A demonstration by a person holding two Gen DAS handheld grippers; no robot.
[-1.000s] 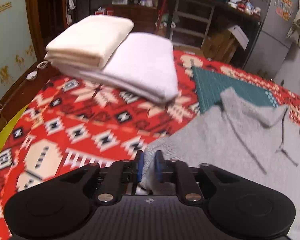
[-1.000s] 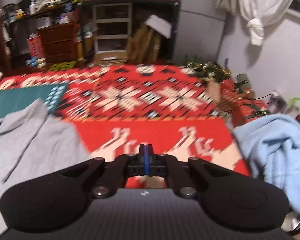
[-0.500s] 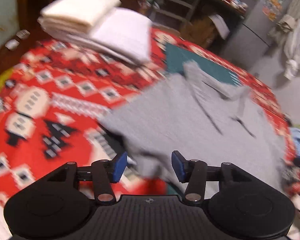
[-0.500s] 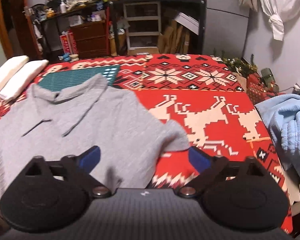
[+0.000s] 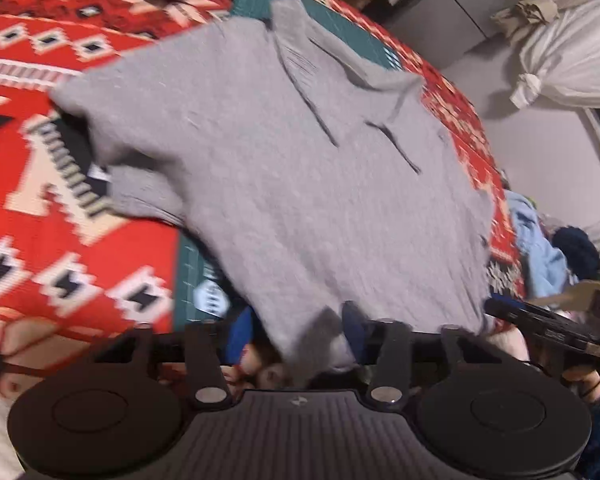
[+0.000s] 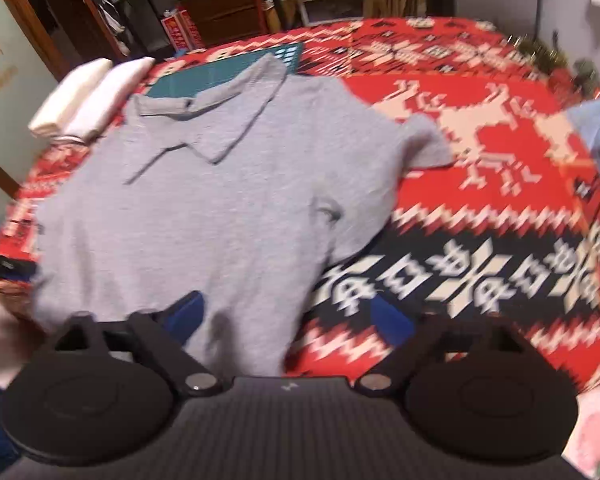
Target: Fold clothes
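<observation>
At the bottom of both frames, the grey polo shirt (image 6: 204, 184) lies spread on the red patterned blanket (image 6: 500, 208), hem toward me. My left tool (image 5: 296, 334) has been closing around the hem; blur hides whether it bites yet. My right tool (image 6: 286, 320) stands released, narrowing, hem between its jaws. Risk: one side grabs first and the shirt drags askew.
</observation>
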